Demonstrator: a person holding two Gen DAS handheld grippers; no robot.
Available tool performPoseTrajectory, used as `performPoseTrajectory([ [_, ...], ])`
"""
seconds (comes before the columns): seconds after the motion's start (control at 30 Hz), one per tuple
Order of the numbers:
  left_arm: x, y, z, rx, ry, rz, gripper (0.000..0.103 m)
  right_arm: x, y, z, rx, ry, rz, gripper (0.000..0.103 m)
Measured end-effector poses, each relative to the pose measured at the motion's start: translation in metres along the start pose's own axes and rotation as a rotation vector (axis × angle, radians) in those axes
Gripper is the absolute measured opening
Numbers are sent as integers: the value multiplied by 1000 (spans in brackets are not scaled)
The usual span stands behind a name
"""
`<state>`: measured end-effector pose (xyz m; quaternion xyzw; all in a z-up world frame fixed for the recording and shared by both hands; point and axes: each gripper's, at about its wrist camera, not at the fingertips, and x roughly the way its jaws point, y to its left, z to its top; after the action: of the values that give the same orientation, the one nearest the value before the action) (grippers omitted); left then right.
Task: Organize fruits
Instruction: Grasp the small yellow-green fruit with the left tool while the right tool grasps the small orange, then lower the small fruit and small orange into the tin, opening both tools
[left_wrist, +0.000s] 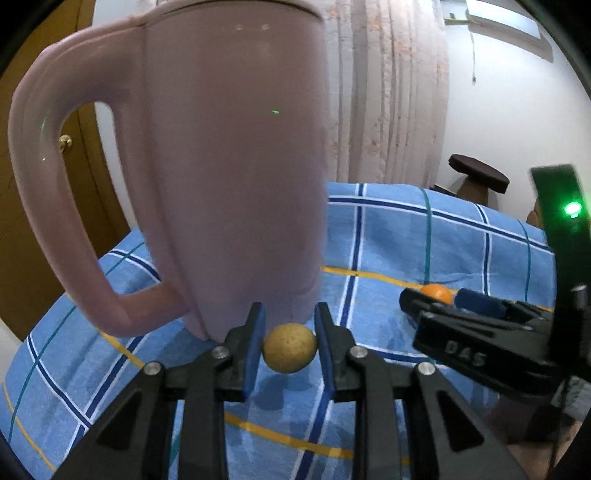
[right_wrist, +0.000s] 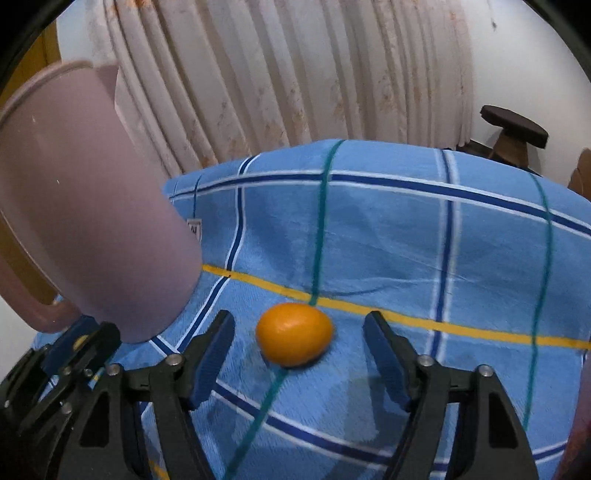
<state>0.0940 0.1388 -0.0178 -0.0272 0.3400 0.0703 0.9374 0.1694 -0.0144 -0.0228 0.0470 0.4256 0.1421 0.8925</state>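
Observation:
A small yellowish speckled fruit (left_wrist: 290, 349) sits between the blue pads of my left gripper (left_wrist: 290, 308), which is shut on it right in front of the base of a tall pink jug (left_wrist: 221, 166). I cannot tell whether this fruit rests on the blue checked cloth (left_wrist: 388, 236) or hangs just over it. An orange fruit (right_wrist: 294, 338) lies on the cloth (right_wrist: 406, 240) between the fingers of my right gripper (right_wrist: 300, 319). That gripper is open, with a gap on each side of the orange. The left wrist view shows the right gripper (left_wrist: 436, 301) around the orange (left_wrist: 437, 291).
The pink jug (right_wrist: 92, 221) with its large handle stands at the left, close to both grippers. Pale curtains (right_wrist: 277, 74) hang behind the cloth. A dark round stool (right_wrist: 513, 127) is at the far right, and a wooden door (left_wrist: 37, 221) at the left.

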Motion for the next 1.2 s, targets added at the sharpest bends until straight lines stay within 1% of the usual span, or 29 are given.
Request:
performPoseTrajectory([
  [0.03, 0, 2, -1, -5, 3, -3, 29, 3, 2, 1, -9, 19, -16, 60],
  [0.1, -1, 5, 0, -8, 6, -6, 29, 4, 8, 1, -35, 20, -33, 54],
  [0.13, -1, 4, -1, -8, 5, -5, 29, 4, 11, 2, -50, 21, -50, 46],
  [0.17, -1, 4, -2, -8, 6, -5, 29, 4, 14, 1, -64, 23, -73, 46],
  [0.23, 2, 2, 0, -8, 13, -8, 29, 1, 16, -1, -73, 22, -80, 45],
  [0.3, 5, -2, 1, -13, 19, -12, 29, -8, 15, -7, -70, 2, -89, 45],
  [0.37, 6, -1, 2, -17, 15, -14, 29, -22, 14, -14, -73, -49, -110, 45],
  [0.5, 3, -4, -2, -5, -7, -22, 29, -68, 9, -37, -73, -194, -163, 45],
  [0.67, -5, -16, -7, 29, -42, -21, 29, -115, 10, -66, -78, -345, -212, 45],
  [0.8, -10, -26, -12, 55, -52, -27, 29, -139, 17, -84, -117, -435, -245, 45],
  [0.87, -15, -29, -13, 61, -65, -27, 29, -148, 22, -91, -141, -464, -262, 45],
  [0.93, -18, -30, -15, 59, -70, -28, 29, -151, 24, -95, -152, -472, -264, 45],
  [1.2, -30, -28, -22, 23, -94, -31, 29, -158, 18, -97, -143, -462, -240, 45],
])
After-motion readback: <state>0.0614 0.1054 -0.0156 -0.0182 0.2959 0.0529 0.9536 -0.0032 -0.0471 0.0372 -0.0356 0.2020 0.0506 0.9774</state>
